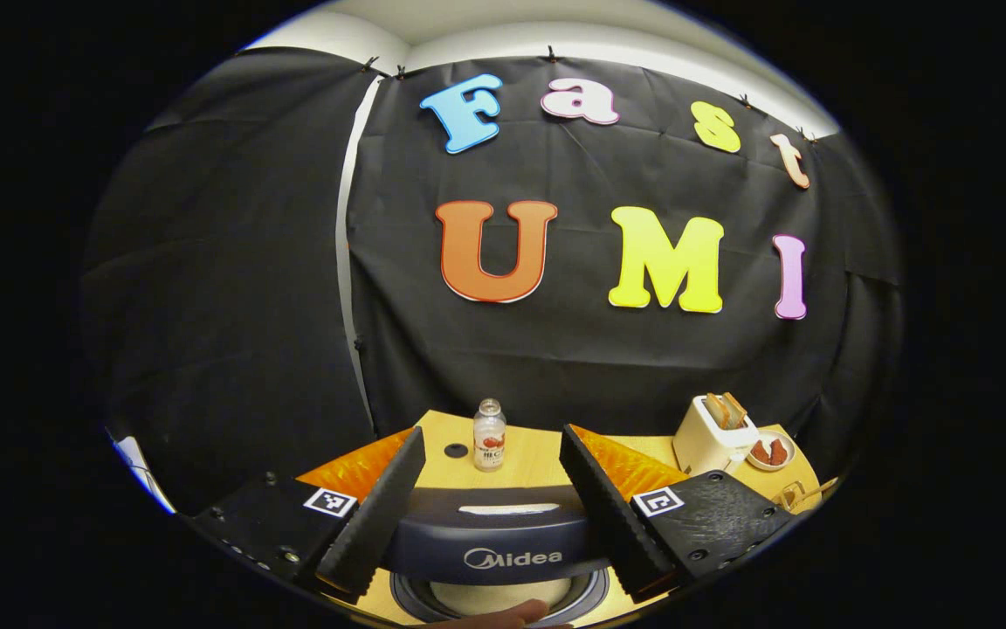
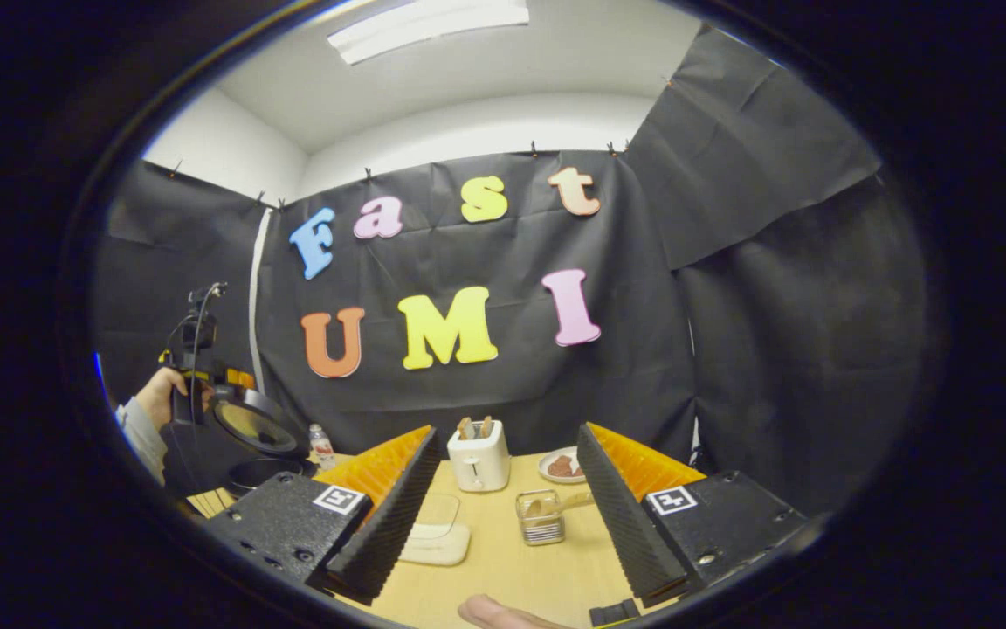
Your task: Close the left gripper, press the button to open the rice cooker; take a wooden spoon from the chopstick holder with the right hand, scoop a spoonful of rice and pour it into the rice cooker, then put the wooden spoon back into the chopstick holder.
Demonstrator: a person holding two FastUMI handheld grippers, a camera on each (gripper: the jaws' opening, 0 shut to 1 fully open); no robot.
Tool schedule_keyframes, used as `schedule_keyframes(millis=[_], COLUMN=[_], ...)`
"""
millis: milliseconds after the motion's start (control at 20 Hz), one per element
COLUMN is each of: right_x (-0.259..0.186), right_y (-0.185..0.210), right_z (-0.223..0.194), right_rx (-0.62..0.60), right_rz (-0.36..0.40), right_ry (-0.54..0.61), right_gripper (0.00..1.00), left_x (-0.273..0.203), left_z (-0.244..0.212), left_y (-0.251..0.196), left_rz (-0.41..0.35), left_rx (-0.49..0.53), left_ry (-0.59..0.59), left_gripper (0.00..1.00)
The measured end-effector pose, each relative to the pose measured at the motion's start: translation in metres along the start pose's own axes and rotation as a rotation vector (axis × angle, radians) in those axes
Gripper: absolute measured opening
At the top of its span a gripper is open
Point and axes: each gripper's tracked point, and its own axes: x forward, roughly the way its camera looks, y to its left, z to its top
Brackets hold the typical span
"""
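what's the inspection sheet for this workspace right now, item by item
surface: wooden table, bare in front of the right gripper
job's things: rice cooker with its lid up; chopstick holder with a wooden spoon lying across it
clutter: toaster, plate, bottle, clear container
grippers: left gripper open over the cooker; right gripper open, empty
cables: one running up from the left gripper
surroundings: black cloth walls, ceiling light

left gripper view: close above rice cooker [image 1: 496,533], facing booth wall | right gripper view: farther back, probably table-level | shared: toaster [image 1: 713,434] [image 2: 479,454]
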Motion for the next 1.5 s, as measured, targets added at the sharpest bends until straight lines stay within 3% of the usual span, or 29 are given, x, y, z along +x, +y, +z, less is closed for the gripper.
schedule_keyframes(millis=[450, 500, 550, 600, 700, 750, 800, 850, 900, 1150, 1500], right_x=[-0.027, -0.029, -0.028, -0.029, -0.032, -0.034, -0.036, -0.037, -0.039, -0.044, -0.048], right_y=[0.03, 0.031, 0.032, 0.036, 0.045, 0.05, 0.053, 0.056, 0.057, 0.06, 0.069], right_z=[-0.01, -0.009, -0.007, -0.005, -0.003, -0.003, -0.002, -0.002, -0.002, -0.001, -0.006], right_rx=[-0.076, -0.083, -0.086, -0.093, -0.106, -0.108, -0.11, -0.114, -0.121, -0.131, -0.145], right_rz=[0.06, 0.053, 0.047, 0.048, 0.067, 0.075, 0.083, 0.089, 0.09, 0.092, 0.128], right_ry=[0.014, 0.017, 0.018, 0.015, 0.01, 0.013, 0.013, 0.01, 0.009, 0.009, 0.027], right_gripper=[1.0, 0.94, 1.0, 0.94, 1.0, 0.95, 1.0, 0.95, 1.0, 1.0, 1.0], left_x=[-0.036, -0.038, -0.039, -0.041, -0.043, -0.043, -0.044, -0.045, -0.047, -0.049, -0.074], left_z=[-0.081, -0.088, -0.094, -0.098, -0.103, -0.106, -0.111, -0.117, -0.123, -0.151, -0.167], left_y=[-0.007, -0.009, -0.009, -0.01, -0.01, -0.01, -0.011, -0.011, -0.012, -0.017, -0.019], left_rz=[-0.033, -0.037, -0.04, -0.043, -0.046, -0.047, -0.047, -0.046, -0.046, -0.03, -0.021], left_rx=[0.008, 0.012, 0.012, 0.019, 0.022, 0.02, 0.014, 0.015, 0.02, 0.032, 0.04], left_ry=[0.129, 0.136, 0.145, 0.146, 0.144, 0.153, 0.169, 0.189, 0.209, 0.309, 0.352], left_gripper=[0.99, 0.99, 0.99, 0.99, 0.99, 1.0, 1.0, 0.99, 1.0, 0.99, 0.99])
